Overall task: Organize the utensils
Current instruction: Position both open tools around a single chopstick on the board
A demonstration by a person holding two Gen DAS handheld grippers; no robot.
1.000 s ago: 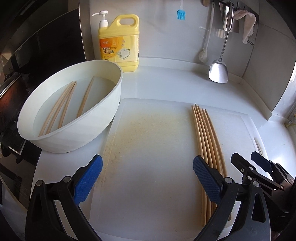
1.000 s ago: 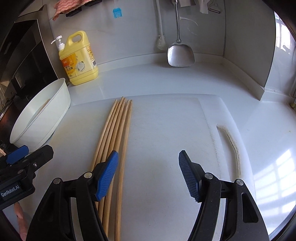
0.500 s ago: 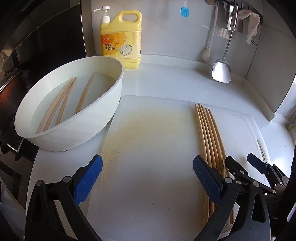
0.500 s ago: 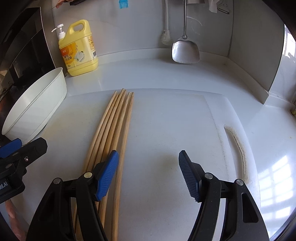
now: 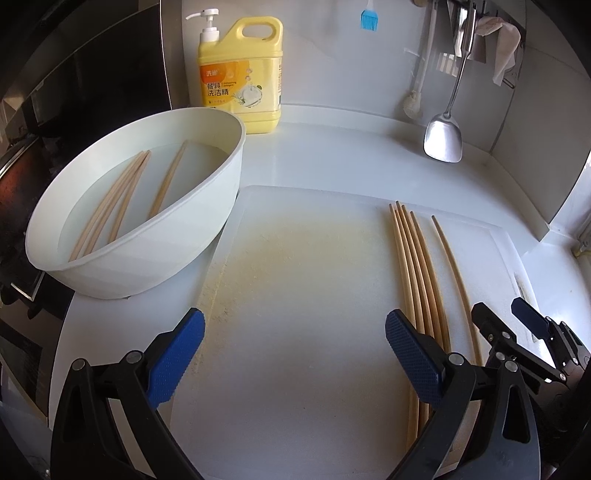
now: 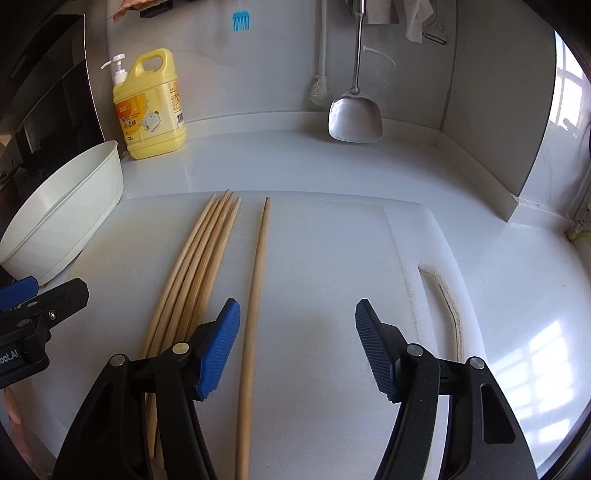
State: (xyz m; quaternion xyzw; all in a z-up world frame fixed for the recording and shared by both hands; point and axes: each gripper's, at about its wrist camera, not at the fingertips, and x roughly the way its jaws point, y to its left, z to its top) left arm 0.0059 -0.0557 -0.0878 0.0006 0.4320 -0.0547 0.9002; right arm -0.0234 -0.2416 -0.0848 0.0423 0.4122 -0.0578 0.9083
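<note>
A bundle of several wooden chopsticks [image 6: 195,266] lies lengthwise on the white cutting board [image 6: 325,258]. One single chopstick [image 6: 255,295] lies apart, just right of the bundle. My right gripper [image 6: 299,347] is open over the board; the single chopstick lies on the board between its jaws, close to the left pad [image 6: 221,343], untouched. My left gripper [image 5: 295,354] hangs open over the bare board [image 5: 314,277], left of the bundle [image 5: 413,258], holding nothing. The white basin [image 5: 166,251] holds water with several chopsticks [image 5: 122,206] in it.
A yellow detergent bottle [image 5: 240,81] stands against the back wall behind the basin. A metal spatula [image 5: 443,136], a dish brush and a blue silicone brush [image 5: 369,18] hang on the wall. A dark stove [image 5: 22,184] borders the counter on the left.
One chopstick has come away from the bundle and now lies a little to its right. The right gripper's left finger now stands between the two. The left gripper has stayed put.
</note>
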